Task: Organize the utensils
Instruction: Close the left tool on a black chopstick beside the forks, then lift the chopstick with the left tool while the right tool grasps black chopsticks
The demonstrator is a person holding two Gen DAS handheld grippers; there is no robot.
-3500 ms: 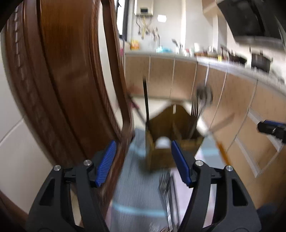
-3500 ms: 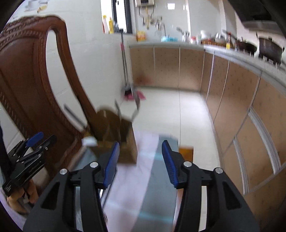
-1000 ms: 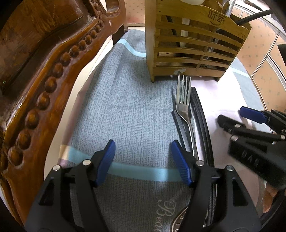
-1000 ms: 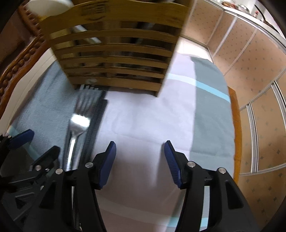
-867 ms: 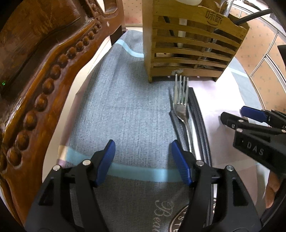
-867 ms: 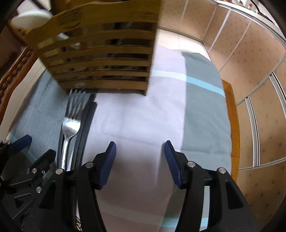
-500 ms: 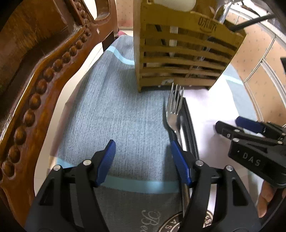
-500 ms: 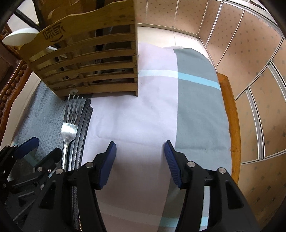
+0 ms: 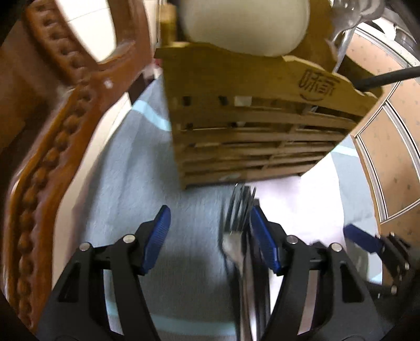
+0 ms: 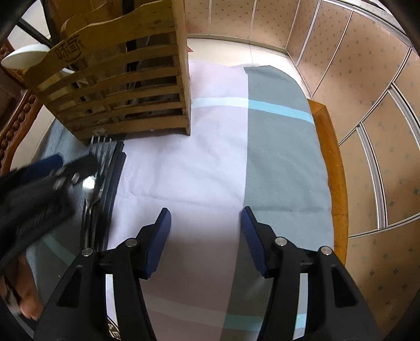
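We point our left claw (image 9: 208, 232) steeply down at the table, close to the wooden rack (image 9: 252, 136). Its two blue pads stand apart, and they have just been closing a little. The fork (image 9: 237, 230) lies between them, right beside the right-side pad, but the picture is blurry, so we cannot tell if that pad touches it. The claw has no hold on the fork.

We point our right claw (image 10: 206, 230) down too, over the pale part of the cloth (image 10: 199, 168). Its pads are apart and nothing is between them. It holds nothing.

The fork is shiny metal. It lies flat on the grey part of the cloth, with its prongs aimed at the bottom of the rack, close to its foot. Dark chopsticks (image 10: 113, 178) lie along its side, touching it.

The rack is made of brown wooden slats and stands upright on the cloth. A white spoon (image 9: 244, 23) and other metal things stick out of its top. A carved wooden chair (image 9: 52, 147) is to the left of the table.
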